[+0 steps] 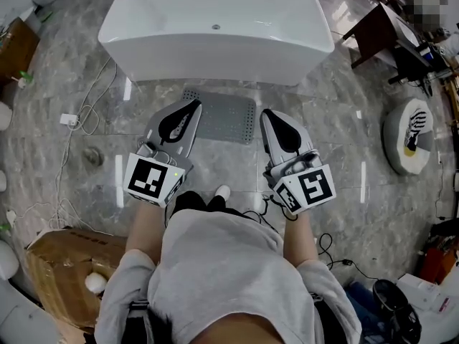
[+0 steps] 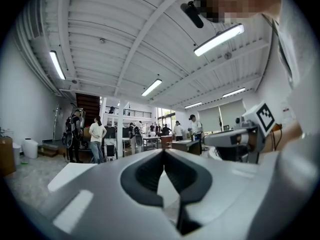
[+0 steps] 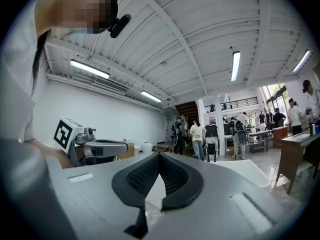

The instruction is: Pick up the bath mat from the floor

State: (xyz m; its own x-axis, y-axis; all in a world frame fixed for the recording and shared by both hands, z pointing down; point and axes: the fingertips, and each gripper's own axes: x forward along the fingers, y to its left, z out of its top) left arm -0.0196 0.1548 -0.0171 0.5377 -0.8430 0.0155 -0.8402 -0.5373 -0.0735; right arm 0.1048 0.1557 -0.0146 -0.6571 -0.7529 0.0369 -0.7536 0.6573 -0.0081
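The bath mat [image 1: 224, 117] lies flat on the floor [image 1: 337, 145] just in front of the bathtub [image 1: 215, 31]. It is a grey rectangle with rounded corners, its surface dotted with rows of small holes. The bathtub is a smooth, glossy white basin with rounded edges, and the floor around it is polished grey stone tile with a mottled vein pattern.

The left claw [image 1: 193, 104] is pressed shut with nothing in it. Its ribbed black pads [image 2: 145, 176] meet at the tip inside a matte grey shell. In the head view its tip overlaps the mat's left edge, on the side away from the bathtub. The right claw [image 1: 267, 113] is likewise shut and empty, and shows just beside the mat's right edge. Each claw carries a cube with black-and-white square markers [image 1: 152, 179].
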